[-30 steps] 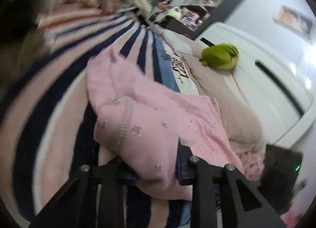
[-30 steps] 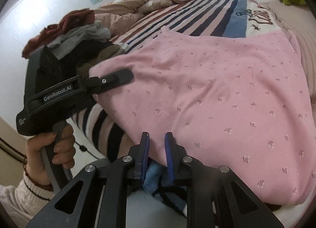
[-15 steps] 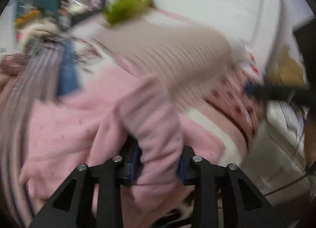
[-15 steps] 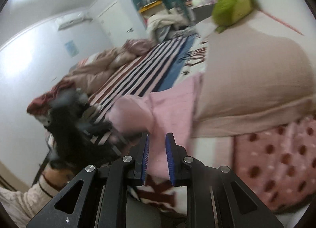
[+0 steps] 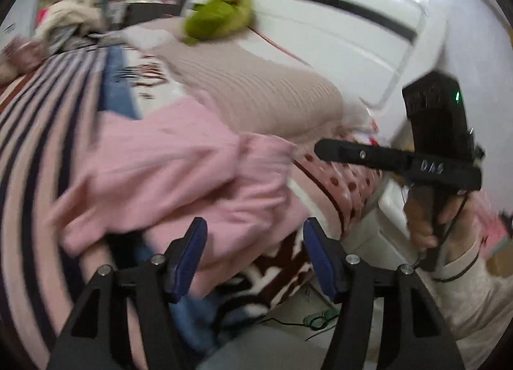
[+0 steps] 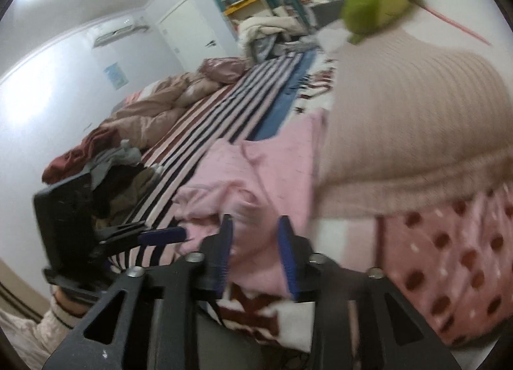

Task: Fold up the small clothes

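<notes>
A small pink garment (image 5: 179,174) lies bunched and partly folded over on the striped bedspread (image 5: 48,133), near the bed's front edge. My left gripper (image 5: 253,254) is open, its jaws wide apart just in front of the garment's near edge, holding nothing. My right gripper (image 6: 255,254) is open too, with the pink garment (image 6: 253,177) right behind its blue pads (image 6: 224,251); no cloth is clamped. The right gripper also shows in the left wrist view (image 5: 397,161), off to the right of the garment. The left gripper shows in the right wrist view (image 6: 160,235), at the garment's left.
A beige ribbed pillow (image 5: 256,94) lies right behind the garment, with a green plush toy (image 5: 221,17) beyond it. A pink dotted cloth (image 6: 449,258) lies to the right. A heap of clothes (image 6: 105,158) sits left on the bed. A white headboard (image 5: 336,33) stands behind.
My left gripper was shut on the pink garment and swung it over to the right; it has now opened and let go. My right gripper has opened wider. The garment lies bunched.
</notes>
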A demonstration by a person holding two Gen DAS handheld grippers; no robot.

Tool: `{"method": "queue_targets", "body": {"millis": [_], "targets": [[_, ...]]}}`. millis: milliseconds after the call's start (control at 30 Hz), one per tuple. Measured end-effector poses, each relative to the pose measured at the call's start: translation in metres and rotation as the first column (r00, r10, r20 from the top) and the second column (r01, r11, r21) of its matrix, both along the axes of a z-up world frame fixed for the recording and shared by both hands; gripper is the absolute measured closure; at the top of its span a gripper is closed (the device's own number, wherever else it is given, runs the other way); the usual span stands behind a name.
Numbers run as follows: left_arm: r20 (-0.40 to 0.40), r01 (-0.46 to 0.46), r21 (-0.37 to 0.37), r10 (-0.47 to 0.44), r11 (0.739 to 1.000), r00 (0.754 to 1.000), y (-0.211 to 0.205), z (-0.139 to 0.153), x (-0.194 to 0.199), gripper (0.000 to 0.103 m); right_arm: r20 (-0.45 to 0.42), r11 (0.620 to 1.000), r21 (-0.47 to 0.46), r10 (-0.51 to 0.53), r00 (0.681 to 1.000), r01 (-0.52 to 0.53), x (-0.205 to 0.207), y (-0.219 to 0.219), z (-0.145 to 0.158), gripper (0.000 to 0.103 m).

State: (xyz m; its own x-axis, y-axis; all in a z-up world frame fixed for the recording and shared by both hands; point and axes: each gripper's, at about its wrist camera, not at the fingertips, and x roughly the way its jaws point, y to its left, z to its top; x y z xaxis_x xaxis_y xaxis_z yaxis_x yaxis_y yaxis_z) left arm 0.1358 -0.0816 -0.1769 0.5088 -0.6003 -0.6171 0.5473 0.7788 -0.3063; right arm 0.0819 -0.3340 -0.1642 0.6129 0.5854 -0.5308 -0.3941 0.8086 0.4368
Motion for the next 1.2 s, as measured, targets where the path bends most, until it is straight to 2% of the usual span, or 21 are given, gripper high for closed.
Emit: {"method": "queue_targets", "body": {"millis": [167, 233, 267, 300, 333, 433, 500, 567, 600, 667, 733, 833, 900, 933, 1000, 1067, 1100, 1133, 1167, 1200], "targets": [[-0.008, -0.182, -0.029, 0.181, 0.983, 0.983, 0.057, -0.003, -0.006, 0.044, 0.012, 0.994, -0.108, 0.035, 0.999, -0.033, 0.021, 0.047, -0.003, 0.065], [-0.02, -0.222, -0.048, 0.222, 0.974, 0.975, 0.071, -0.007, -0.005, 0.044, 0.011, 0.974, -0.225, -0.004, 1.0, 0.007, 0.026, 0.058, -0.013, 0.065], [-0.03, -0.249, -0.063, 0.248, 0.966, 0.968, 0.081, -0.009, -0.005, 0.044, 0.006, 0.952, -0.303, -0.028, 1.0, 0.029, 0.027, 0.061, -0.024, 0.065], [-0.036, -0.264, -0.072, 0.262, 0.962, 0.965, 0.087, -0.011, -0.005, 0.044, -0.012, 0.939, -0.34, -0.049, 0.999, 0.042, 0.028, 0.06, -0.033, 0.066], [-0.041, -0.283, -0.081, 0.281, 0.956, 0.959, 0.094, -0.014, -0.004, 0.044, -0.051, 0.936, -0.347, -0.078, 0.996, 0.055, 0.027, 0.052, -0.045, 0.066], [-0.064, -0.326, -0.095, 0.321, 0.941, 0.945, 0.112, -0.022, 0.002, 0.044, -0.139, 0.956, -0.285, -0.117, 0.983, 0.073, 0.023, 0.03, -0.059, 0.061], [-0.074, -0.343, -0.104, 0.337, 0.934, 0.939, 0.119, -0.025, 0.007, 0.044, -0.131, 0.95, -0.304, -0.119, 0.984, 0.074, 0.02, 0.029, -0.049, 0.061], [-0.061, -0.358, -0.121, 0.353, 0.926, 0.934, 0.128, -0.024, 0.007, 0.044, -0.058, 0.939, -0.33, -0.12, 0.991, 0.095, 0.015, 0.035, -0.024, 0.058], [-0.059, -0.362, -0.129, 0.357, 0.923, 0.932, 0.131, -0.023, 0.008, 0.044, -0.025, 0.94, -0.327, -0.112, 0.993, 0.098, 0.014, 0.038, -0.014, 0.053], [-0.054, -0.373, -0.145, 0.369, 0.916, 0.928, 0.139, -0.021, 0.008, 0.044, 0.044, 0.947, -0.315, -0.055, 0.998, 0.066, 0.017, 0.055, 0.012, 0.046], [-0.052, -0.383, -0.157, 0.379, 0.91, 0.924, 0.147, -0.02, 0.004, 0.044, 0.075, 0.939, -0.343, 0.027, 0.997, 0.0, 0.024, 0.079, 0.025, 0.041], [-0.053, -0.39, -0.178, 0.387, 0.903, 0.921, 0.155, -0.023, 0.004, 0.044, 0.068, 0.882, -0.451, 0.186, 0.98, -0.136, 0.037, 0.135, 0.024, 0.034], [-0.058, -0.399, -0.187, 0.396, 0.898, 0.917, 0.161, -0.025, 0.003, 0.044, 0.015, 0.817, -0.527, 0.285, 0.958, -0.235, 0.045, 0.174, 0.006, 0.024], [-0.061, -0.404, -0.189, 0.4, 0.895, 0.915, 0.164, -0.026, 0.001, 0.044, -0.016, 0.777, -0.57, 0.315, 0.949, -0.267, 0.05, 0.189, -0.005, 0.024], [-0.069, -0.415, -0.192, 0.41, 0.889, 0.91, 0.171, -0.029, 0.0, 0.044, -0.067, 0.66, -0.695, 0.337, 0.939, -0.286, 0.058, 0.215, -0.034, 0.024], [-0.077, -0.421, -0.193, 0.414, 0.886, 0.907, 0.175, -0.033, 0.0, 0.044, -0.055, 0.591, -0.767, 0.329, 0.943, -0.251, 0.063, 0.225, -0.048, 0.024], [-0.081, -0.424, -0.193, 0.416, 0.885, 0.906, 0.176, -0.034, 0.0, 0.044, -0.047, 0.581, -0.777, 0.328, 0.944, -0.24, 0.065, 0.226, -0.049, 0.025], [-0.084, -0.426, -0.195, 0.418, 0.883, 0.905, 0.178, -0.036, 0.0, 0.044, -0.036, 0.589, -0.776, 0.318, 0.948, -0.227, 0.068, 0.225, -0.046, 0.028], [-0.088, -0.427, -0.199, 0.418, 0.882, 0.904, 0.179, -0.037, 0.001, 0.044, -0.026, 0.603, -0.769, 0.304, 0.952, -0.213, 0.071, 0.222, -0.043, 0.043], [-0.09, -0.427, -0.201, 0.417, 0.881, 0.904, 0.179, -0.037, 0.002, 0.044, -0.009, 0.63, -0.754, 0.274, 0.962, -0.187, 0.076, 0.217, -0.035, 0.063]]}}
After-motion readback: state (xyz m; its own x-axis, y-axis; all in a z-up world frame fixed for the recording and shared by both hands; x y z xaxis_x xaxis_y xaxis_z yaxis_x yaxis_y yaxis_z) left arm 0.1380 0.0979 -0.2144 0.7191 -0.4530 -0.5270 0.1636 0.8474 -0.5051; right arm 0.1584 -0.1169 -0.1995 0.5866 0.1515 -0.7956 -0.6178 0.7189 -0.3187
